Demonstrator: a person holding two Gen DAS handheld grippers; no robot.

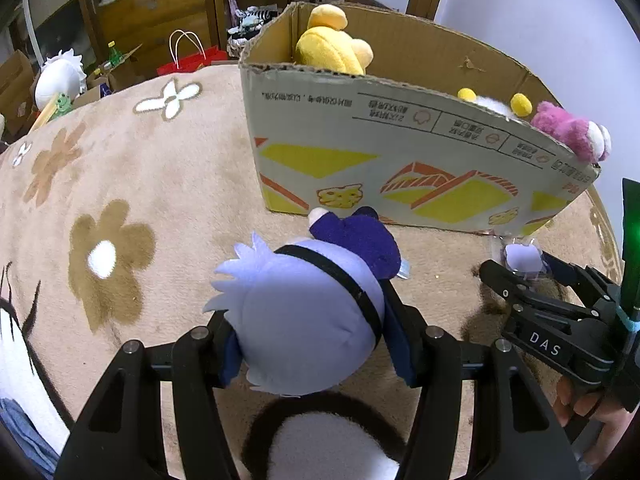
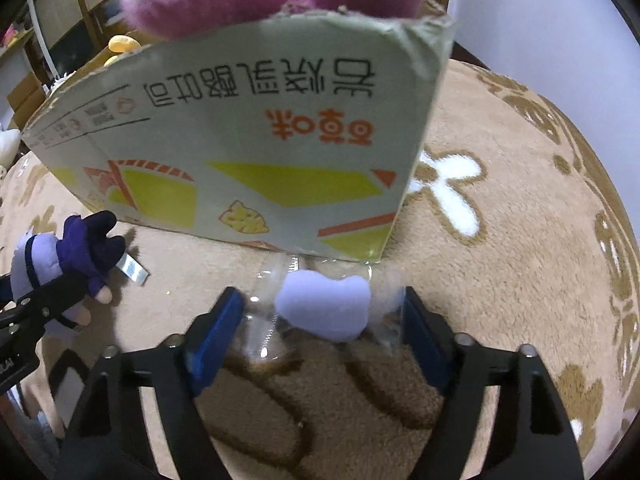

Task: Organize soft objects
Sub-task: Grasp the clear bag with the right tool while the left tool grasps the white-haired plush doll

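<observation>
The cardboard box (image 1: 360,152) on the flower blanket (image 1: 120,200) already had a yellow plush (image 1: 332,46) and a pink bear (image 1: 572,136) poking over the rim, so I figured most of the sorting was done. Two bits were left outside. My left gripper (image 1: 312,344) was clamped on the lavender-haired doll (image 1: 304,312), just short of the box wall. My right gripper (image 2: 324,332) sat wide apart around a small lavender piece in clear wrap (image 2: 324,308) near the box corner, not squeezing it yet
</observation>
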